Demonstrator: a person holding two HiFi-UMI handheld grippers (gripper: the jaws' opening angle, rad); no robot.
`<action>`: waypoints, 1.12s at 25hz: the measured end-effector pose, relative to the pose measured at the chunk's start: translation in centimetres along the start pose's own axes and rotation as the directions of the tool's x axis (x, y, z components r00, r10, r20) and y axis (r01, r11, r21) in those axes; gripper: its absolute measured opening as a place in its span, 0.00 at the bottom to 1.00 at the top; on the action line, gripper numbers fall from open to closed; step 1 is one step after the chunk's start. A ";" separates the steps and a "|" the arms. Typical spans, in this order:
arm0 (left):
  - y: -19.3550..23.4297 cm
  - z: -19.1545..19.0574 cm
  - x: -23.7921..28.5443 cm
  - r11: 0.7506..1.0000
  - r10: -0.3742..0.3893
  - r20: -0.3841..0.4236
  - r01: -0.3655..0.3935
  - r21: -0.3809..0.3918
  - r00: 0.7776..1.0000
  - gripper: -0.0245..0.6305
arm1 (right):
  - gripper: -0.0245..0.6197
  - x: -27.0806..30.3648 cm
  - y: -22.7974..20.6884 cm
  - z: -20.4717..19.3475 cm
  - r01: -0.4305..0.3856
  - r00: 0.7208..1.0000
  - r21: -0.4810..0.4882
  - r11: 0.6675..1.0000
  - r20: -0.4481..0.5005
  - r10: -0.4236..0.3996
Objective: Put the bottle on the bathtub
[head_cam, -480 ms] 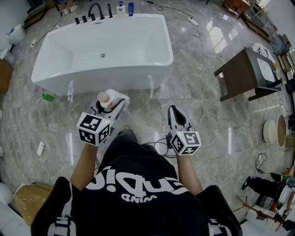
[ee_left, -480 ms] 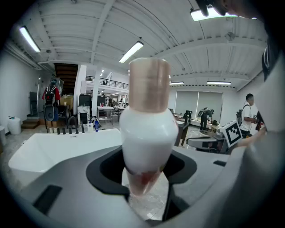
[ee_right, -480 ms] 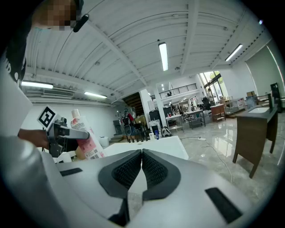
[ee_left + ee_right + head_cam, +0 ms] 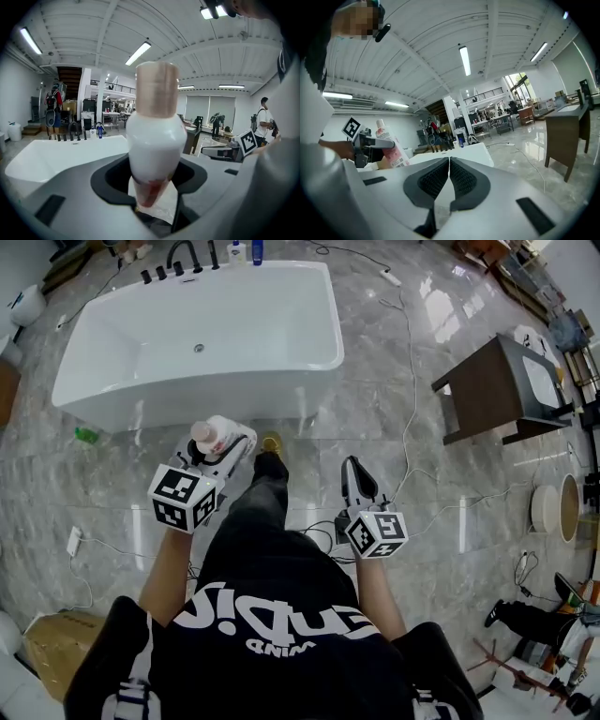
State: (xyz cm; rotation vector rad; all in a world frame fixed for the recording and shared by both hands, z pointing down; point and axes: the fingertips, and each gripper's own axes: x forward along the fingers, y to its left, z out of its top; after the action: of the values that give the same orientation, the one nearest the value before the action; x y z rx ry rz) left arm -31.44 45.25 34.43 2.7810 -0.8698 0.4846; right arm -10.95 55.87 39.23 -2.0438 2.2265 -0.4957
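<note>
Okay, so the white bathtub [image 4: 187, 395] is taken as the reference for everything here. Left of its front wall a small green thing [image 4: 86, 435] is seen on the marble floor [image 4: 375, 427]. A strip of open floor is left between that wall and both grippers. The near rim is bare along its whole length. The far rim is crowded with black tap fittings [image 4: 183, 259] and a couple of small containers [image 4: 255, 251]. Right of the bathtub a cable [image 4: 412, 381] is trailed over the floor, and a dark wooden cabinet [image 4: 487, 390] is stood well apart from it.

The containers on the far rim are cut off by the top edge of the head view. The floor nearest the grippers is blocked by the person's black shirt [image 4: 281, 615] and leg. Only a shoe tip [image 4: 271, 442] is shown, near the front wall.

The bottle [image 4: 214, 435] is held short of the bathtub's front wall, not touching it. It's white with a pinkish cap. The left gripper [image 4: 225, 454] is clamped on its lower part, so the base is buried between the jaws and only a red smear of label can be made out in the left gripper view. The right gripper [image 4: 354, 474] is held off the bathtub's right front corner, its jaws pressed together with nothing between them.
</note>
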 end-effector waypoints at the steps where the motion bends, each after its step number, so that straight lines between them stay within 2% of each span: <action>1: 0.3 0.1 1.0 1.000 -0.002 0.003 0.002 -0.001 1.000 0.39 | 0.08 0.5 -0.7 0.0 0.007 1.000 0.000 1.000 0.000 -0.007; 6: 2.2 1.3 6.8 1.000 -0.015 0.012 0.015 -0.007 1.000 0.39 | 0.08 4.4 -4.6 0.6 0.029 1.000 0.008 1.000 0.003 -0.029; 10: 5.2 3.6 11.9 1.000 -0.013 0.019 0.013 -0.012 1.000 0.39 | 0.08 10.4 -7.2 2.3 0.014 1.000 0.006 1.000 -0.006 -0.014; 20: 17.6 10.6 25.4 0.998 0.027 -0.007 -0.028 -0.055 1.000 0.39 | 0.08 30.2 -13.0 9.1 -0.045 0.997 0.010 0.999 -0.055 0.045; 28: 24.9 15.1 34.3 1.000 0.015 0.010 -0.015 -0.025 1.000 0.39 | 0.08 42.0 -15.8 12.7 -0.063 0.995 0.003 0.998 -0.072 0.063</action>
State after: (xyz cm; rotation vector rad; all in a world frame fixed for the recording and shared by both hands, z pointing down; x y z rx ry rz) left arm -15.56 3.17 34.74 2.7588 -0.8931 0.4586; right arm 3.13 11.38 38.41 -1.9786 2.3223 -0.5730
